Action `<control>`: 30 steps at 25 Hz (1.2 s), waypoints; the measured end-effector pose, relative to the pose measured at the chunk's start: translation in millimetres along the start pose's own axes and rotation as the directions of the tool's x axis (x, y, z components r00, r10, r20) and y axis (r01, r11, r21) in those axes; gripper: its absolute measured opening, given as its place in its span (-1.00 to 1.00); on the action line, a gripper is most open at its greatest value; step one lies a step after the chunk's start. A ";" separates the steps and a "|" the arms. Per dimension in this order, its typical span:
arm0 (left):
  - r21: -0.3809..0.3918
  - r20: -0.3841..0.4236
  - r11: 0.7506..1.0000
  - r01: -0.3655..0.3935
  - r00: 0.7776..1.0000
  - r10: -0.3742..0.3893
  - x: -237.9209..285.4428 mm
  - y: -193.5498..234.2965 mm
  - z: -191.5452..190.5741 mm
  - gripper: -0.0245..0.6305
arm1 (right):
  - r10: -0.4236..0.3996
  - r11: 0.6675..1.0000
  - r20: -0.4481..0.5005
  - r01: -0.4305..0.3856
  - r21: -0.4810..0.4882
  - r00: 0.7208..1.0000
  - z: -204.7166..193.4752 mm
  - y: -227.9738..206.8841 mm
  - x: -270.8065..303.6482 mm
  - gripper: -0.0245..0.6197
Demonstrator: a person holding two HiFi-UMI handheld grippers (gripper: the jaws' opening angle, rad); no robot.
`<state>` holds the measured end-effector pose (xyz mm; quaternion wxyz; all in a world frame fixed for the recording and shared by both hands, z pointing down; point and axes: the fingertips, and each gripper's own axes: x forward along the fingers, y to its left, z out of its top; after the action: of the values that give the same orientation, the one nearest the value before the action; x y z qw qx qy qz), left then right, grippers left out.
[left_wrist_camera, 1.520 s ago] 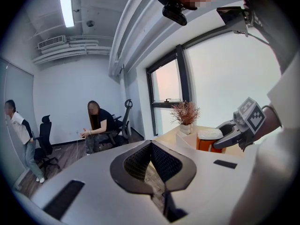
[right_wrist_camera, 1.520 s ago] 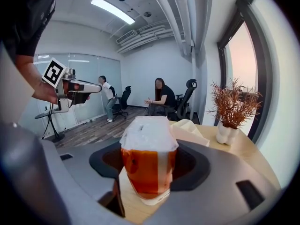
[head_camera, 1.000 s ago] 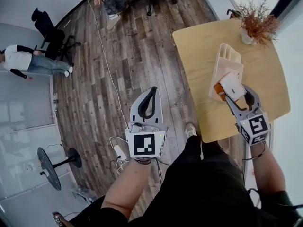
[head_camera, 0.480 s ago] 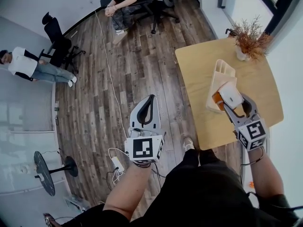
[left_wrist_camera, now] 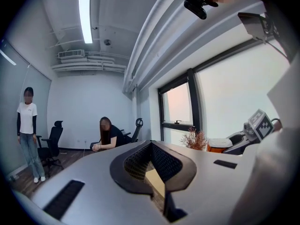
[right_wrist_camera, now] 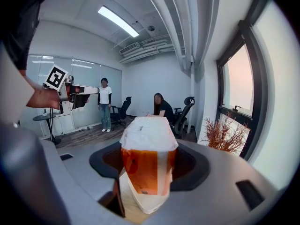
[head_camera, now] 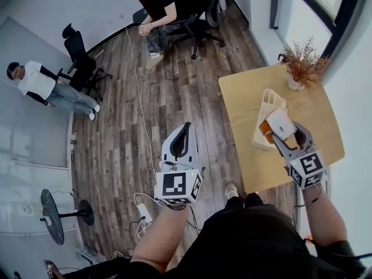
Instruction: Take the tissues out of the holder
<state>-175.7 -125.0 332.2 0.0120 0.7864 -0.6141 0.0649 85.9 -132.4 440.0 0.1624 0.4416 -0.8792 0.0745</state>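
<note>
On the pale wooden table (head_camera: pixel 244 97) at the right lies a cream slotted holder (head_camera: pixel 264 112). An orange-and-white tissue pack (head_camera: pixel 282 120) hangs over the holder's near end, and my right gripper (head_camera: pixel 279 125) is shut on it. In the right gripper view the tissue pack (right_wrist_camera: pixel 149 139) stands upright between the dark pads of my right gripper (right_wrist_camera: pixel 147 161). My left gripper (head_camera: pixel 181 129) hovers over the wooden floor, left of the table, with its jaw tips together and nothing between them. The left gripper (left_wrist_camera: pixel 150 146) points toward the room's far end.
A potted dried plant (head_camera: pixel 302 68) stands at the table's far corner by the window. A person sits on an office chair (head_camera: pixel 165 7) at the back and another stands at the left (head_camera: pixel 38 80). A cable (head_camera: pixel 142 115) runs across the floor, and a fan stand (head_camera: pixel 52 214) is lower left.
The head view has tilted up and shows more of the room. My right gripper keeps hold of the tissue pack near the holder's near end. The left gripper has hardly moved.
</note>
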 end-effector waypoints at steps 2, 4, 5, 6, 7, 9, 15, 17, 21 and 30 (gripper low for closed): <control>0.011 0.022 1.000 0.012 1.000 -0.012 -0.5 -5.0 9.1 -0.91 | -0.003 1.000 0.008 0.003 0.004 1.000 5.9 -0.5 -2.5 -0.10; 0.021 0.028 1.000 0.017 0.999 -0.018 -2.6 -5.2 12.4 -0.91 | 0.002 1.000 0.018 -0.002 0.014 1.000 13.6 1.0 -4.1 -0.10; 0.022 0.026 1.000 0.015 1.000 -0.015 -4.2 -3.6 12.4 -0.91 | 0.007 1.000 0.023 -0.007 0.015 1.000 17.8 1.8 -4.5 -0.10; 0.022 0.024 1.000 0.010 1.000 -0.010 -5.6 -1.8 12.1 -0.91 | 0.012 1.000 0.027 -0.012 0.011 1.000 21.9 1.8 -4.9 -0.10; 0.021 0.023 1.000 0.004 1.000 -0.004 -6.4 -0.3 12.0 -0.91 | 0.016 1.000 0.032 -0.016 0.007 0.999 25.7 0.8 -5.1 -0.10; 0.019 0.026 1.000 -0.005 1.000 0.005 -6.7 2.5 14.7 -0.91 | 0.018 1.000 0.038 -0.018 0.001 0.999 33.7 -3.4 -6.0 -0.10; 0.011 0.061 1.000 -0.008 0.998 0.007 -6.2 5.7 35.4 -0.91 | -0.001 1.000 0.055 0.002 -0.015 0.998 58.9 -16.0 -19.2 -0.10; 0.016 0.077 1.000 -0.008 0.997 0.007 -4.9 8.8 44.9 -0.91 | -0.005 1.000 0.069 0.007 -0.023 0.998 68.0 -17.0 -21.9 -0.10; 0.029 0.116 1.000 -0.002 0.993 -0.001 1.7 9.9 64.5 -0.91 | -0.013 0.999 0.077 0.016 -0.037 0.997 80.0 -23.4 -25.9 -0.10; 0.024 0.140 1.000 0.006 0.990 -0.009 9.1 13.3 77.6 -0.91 | -0.026 0.999 0.098 0.029 -0.028 0.995 95.7 -34.1 -28.9 -0.10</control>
<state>-179.6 -144.7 255.5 -0.0404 0.7915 -0.6096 0.0167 108.2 -157.4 339.8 0.1265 0.4545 -0.8809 0.0377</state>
